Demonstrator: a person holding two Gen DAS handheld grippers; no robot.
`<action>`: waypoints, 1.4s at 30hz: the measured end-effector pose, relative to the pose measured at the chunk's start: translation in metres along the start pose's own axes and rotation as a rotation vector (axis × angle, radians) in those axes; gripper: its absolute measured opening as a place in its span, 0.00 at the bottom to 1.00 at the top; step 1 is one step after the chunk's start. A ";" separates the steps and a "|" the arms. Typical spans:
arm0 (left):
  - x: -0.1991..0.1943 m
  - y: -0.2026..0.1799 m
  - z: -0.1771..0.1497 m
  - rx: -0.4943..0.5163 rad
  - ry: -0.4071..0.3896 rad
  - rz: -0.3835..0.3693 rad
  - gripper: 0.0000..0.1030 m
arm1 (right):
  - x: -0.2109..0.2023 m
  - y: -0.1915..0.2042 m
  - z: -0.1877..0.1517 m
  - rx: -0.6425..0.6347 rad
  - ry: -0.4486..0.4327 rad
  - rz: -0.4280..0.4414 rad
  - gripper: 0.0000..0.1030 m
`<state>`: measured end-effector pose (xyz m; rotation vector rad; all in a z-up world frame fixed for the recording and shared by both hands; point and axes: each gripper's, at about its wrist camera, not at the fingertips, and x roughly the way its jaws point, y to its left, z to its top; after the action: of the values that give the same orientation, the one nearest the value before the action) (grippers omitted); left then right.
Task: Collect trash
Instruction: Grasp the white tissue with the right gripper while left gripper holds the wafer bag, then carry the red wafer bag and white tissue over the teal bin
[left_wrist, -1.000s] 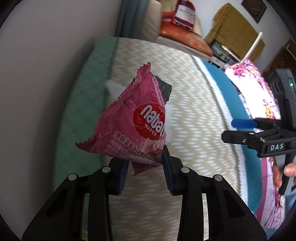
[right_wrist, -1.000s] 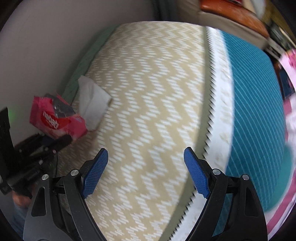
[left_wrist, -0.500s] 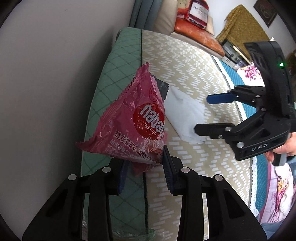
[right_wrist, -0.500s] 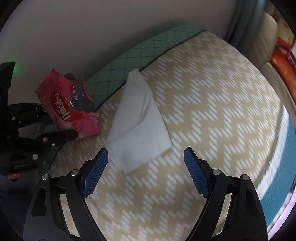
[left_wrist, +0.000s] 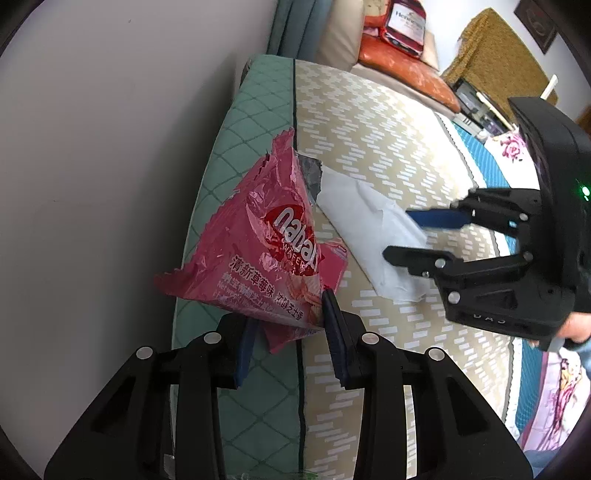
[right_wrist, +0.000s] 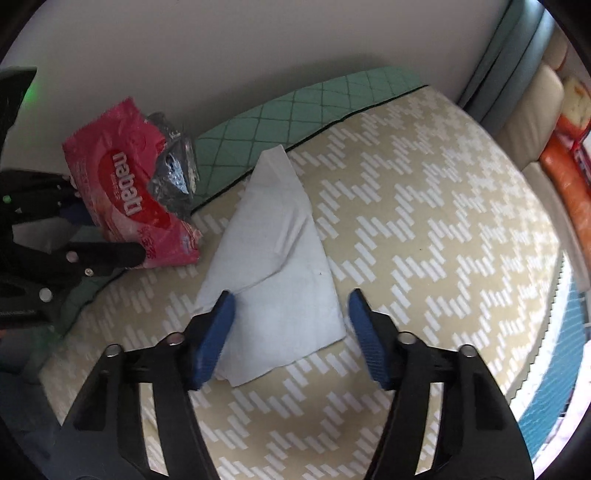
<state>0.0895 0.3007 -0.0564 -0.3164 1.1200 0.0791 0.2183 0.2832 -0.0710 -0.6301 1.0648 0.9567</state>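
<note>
While the bed (right_wrist: 424, 206) with its beige zigzag cover lay as it had a second before, the thing that had changed was the right hand-held gripper (right_wrist: 290, 325), which had swung in from the open stretch of cover and come down over the white tissue (right_wrist: 273, 258). Its blue pads stood wide apart, one on either side of the tissue's near end, and held nothing; whether the tips already touched the paper I could not tell. From the left wrist view the same right hand-held gripper (left_wrist: 402, 236) showed low over the tissue (left_wrist: 365, 225), much closer than half a second earlier. I judged that to mean the second piece of trash was about to be pinched, with only the closing of the jaws left to do.

The left hand-held gripper (left_wrist: 286, 338) had kept its grip, jaws nearly closed on the bottom corner of the pink wafer wrapper (left_wrist: 266, 254), which stood up from the pads above the green quilted edge (left_wrist: 255, 129) by the wall. The wrapper (right_wrist: 133, 192) hung just beside the tissue's far corner, its torn silver lining (right_wrist: 171, 177) gaping open. No bin was in sight in either view
</note>
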 end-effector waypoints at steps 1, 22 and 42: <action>-0.001 0.000 -0.002 -0.002 -0.001 0.002 0.34 | 0.001 0.005 0.000 -0.003 0.003 -0.001 0.37; -0.009 -0.101 -0.017 0.120 -0.005 -0.076 0.34 | -0.110 -0.055 -0.121 0.321 -0.111 -0.024 0.05; 0.012 -0.297 -0.037 0.390 0.058 -0.170 0.34 | -0.205 -0.137 -0.323 0.679 -0.294 -0.152 0.05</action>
<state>0.1277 0.0061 -0.0198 -0.0636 1.1343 -0.2978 0.1646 -0.1138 -0.0051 -0.0051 0.9798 0.4826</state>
